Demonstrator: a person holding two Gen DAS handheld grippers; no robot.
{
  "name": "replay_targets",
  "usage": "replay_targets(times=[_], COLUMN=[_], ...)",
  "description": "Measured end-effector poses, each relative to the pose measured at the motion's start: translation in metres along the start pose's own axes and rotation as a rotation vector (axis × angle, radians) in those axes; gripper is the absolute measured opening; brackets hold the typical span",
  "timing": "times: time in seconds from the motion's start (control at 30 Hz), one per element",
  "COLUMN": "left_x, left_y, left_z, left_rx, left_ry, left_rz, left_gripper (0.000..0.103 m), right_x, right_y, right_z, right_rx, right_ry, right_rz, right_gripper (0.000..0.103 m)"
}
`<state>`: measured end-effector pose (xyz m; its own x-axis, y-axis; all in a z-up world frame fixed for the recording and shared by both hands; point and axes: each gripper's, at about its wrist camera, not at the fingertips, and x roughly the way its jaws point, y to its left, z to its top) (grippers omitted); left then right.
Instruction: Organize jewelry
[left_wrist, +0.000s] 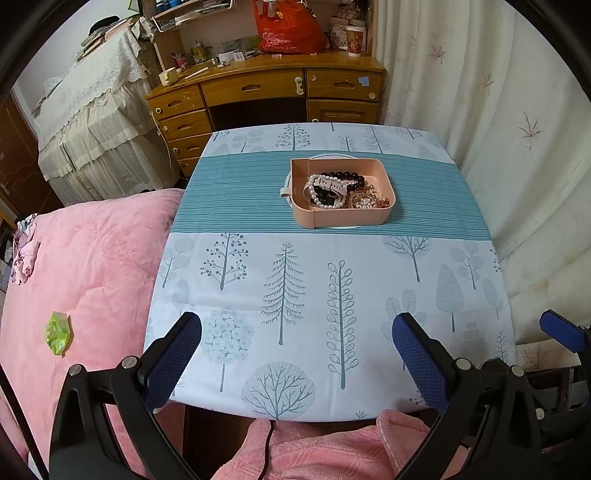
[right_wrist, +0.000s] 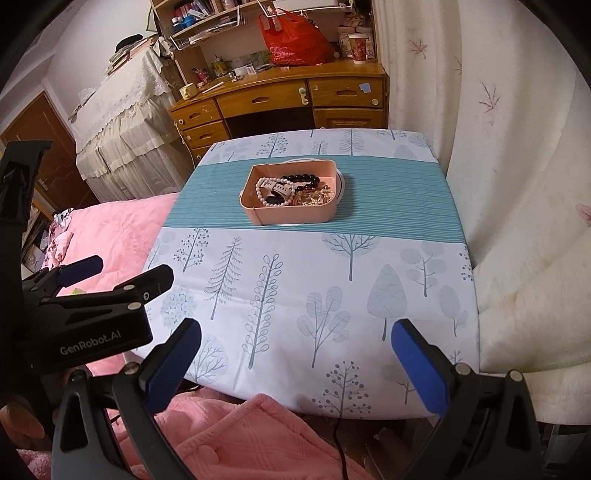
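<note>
A pink box (left_wrist: 343, 214) sits on a white round plate (left_wrist: 287, 184) on the teal stripe at the table's far middle; it also shows in the right wrist view (right_wrist: 291, 216). It holds a pearl strand (left_wrist: 314, 192), black beads (left_wrist: 347, 176), a white watch strap (left_wrist: 332, 184) and gold pieces (left_wrist: 365, 201). My left gripper (left_wrist: 297, 326) is open and empty above the table's near edge, well short of the box. My right gripper (right_wrist: 297, 332) is open and empty, also near the front edge. The left gripper also shows in the right wrist view (right_wrist: 125, 273).
The table wears a tree-print cloth (left_wrist: 295, 295). A pink quilt (left_wrist: 85, 277) with a green wrapper (left_wrist: 58, 333) lies left. A cream curtain (left_wrist: 517, 147) hangs right. A cluttered wooden desk (left_wrist: 266, 88) stands behind. A pink blanket (right_wrist: 240, 439) lies below the front edge.
</note>
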<state>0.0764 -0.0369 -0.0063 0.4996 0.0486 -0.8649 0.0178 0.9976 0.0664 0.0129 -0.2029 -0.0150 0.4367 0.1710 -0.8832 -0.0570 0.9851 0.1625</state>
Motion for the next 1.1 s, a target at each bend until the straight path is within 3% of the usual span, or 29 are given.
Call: replay_targets(times=[1.1], left_x=[-0.0003], left_y=[-0.0048], left_z=[0.0059], left_rx=[0.009], left_ry=[-0.014], left_rz=[0.005], left_gripper=[0.102], right_x=[0.0061], right_y=[-0.0007], right_z=[0.0023], right_rx=[-0.003], right_ry=[0.017], right_rz=[-0.015], right_gripper=[0.103])
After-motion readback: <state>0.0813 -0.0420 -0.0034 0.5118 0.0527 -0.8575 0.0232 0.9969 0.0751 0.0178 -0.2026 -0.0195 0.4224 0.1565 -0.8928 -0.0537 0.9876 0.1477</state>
